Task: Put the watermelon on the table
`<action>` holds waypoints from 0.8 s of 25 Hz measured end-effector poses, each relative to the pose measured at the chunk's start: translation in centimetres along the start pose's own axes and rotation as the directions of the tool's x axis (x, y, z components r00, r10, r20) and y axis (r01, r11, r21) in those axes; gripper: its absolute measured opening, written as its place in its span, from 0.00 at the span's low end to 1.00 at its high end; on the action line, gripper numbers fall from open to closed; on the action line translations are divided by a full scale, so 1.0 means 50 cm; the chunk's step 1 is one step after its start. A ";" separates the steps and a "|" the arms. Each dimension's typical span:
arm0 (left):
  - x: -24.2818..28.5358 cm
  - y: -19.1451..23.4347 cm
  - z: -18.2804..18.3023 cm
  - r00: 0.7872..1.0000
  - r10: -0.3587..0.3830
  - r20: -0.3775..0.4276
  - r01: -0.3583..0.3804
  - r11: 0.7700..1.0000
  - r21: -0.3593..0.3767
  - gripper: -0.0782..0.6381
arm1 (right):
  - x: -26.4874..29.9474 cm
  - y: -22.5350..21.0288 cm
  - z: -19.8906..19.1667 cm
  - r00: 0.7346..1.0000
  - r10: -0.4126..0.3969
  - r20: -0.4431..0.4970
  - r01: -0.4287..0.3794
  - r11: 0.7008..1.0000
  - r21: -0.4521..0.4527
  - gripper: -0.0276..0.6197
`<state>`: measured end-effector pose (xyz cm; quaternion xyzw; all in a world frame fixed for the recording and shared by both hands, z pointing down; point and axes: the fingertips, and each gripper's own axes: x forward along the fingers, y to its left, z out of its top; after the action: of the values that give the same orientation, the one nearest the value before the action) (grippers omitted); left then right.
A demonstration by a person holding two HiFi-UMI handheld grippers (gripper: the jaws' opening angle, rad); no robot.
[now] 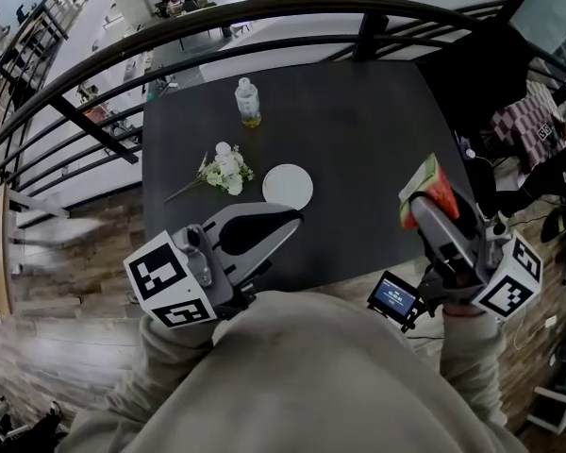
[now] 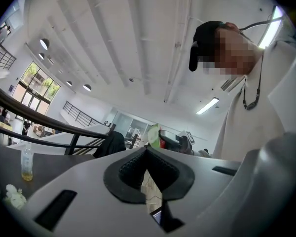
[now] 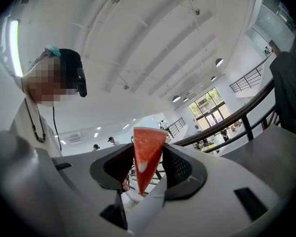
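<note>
1. Your right gripper (image 3: 148, 158) is clamped on the watermelon (image 3: 149, 139). It's a wedge pinched flat between the two pads, with the narrow tip pointing back into the jaws and the wide end poking out past the tips. Gripping the flat faces looks like the reason it isn't twisting.
2. Those jaws are tilted up toward the ceiling, so the slice is up in the air, not on the table (image 1: 358, 130). From the head view it sits about over the table's near right edge, so I'd say the set-down isn't done yet.
3. Your left gripper (image 2: 147, 154) is closed, pads meeting with nothing between them. It looks parked, out of the right one's way.
4. Containers: a plate (image 1: 288, 186) lies just past the left jaw tips and has nothing on it. A bottle (image 1: 248, 102) stands well beyond those tips with a bit of yellowish liquid low down.
5. Flowers (image 1: 224, 170) lie loose beside the plate, not in anything.
</note>
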<state>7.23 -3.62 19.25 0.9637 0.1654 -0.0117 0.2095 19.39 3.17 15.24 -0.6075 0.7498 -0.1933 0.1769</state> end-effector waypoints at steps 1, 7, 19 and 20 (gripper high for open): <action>-0.011 0.004 -0.002 1.000 0.002 -0.001 -0.002 1.000 -0.005 0.11 | 0.015 0.005 -0.004 1.000 0.006 -0.010 -0.006 1.000 0.000 0.34; -0.079 0.047 -0.015 0.999 0.035 -0.008 -0.035 0.999 -0.002 0.11 | 0.104 0.024 -0.042 0.998 0.030 -0.060 -0.029 1.000 0.012 0.34; -0.125 0.098 -0.017 0.990 0.136 -0.025 -0.136 0.991 0.012 0.11 | 0.201 0.032 -0.066 0.984 0.108 -0.145 -0.108 0.994 0.013 0.34; -0.120 0.095 -0.010 0.990 0.140 -0.022 -0.140 0.990 0.021 0.11 | 0.204 0.029 -0.063 0.982 0.116 -0.147 -0.115 0.993 0.014 0.34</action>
<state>3.06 -9.36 22.15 0.9750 0.0997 0.0127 0.1984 14.55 -6.30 16.91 -0.5465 0.7944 -0.2291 0.1335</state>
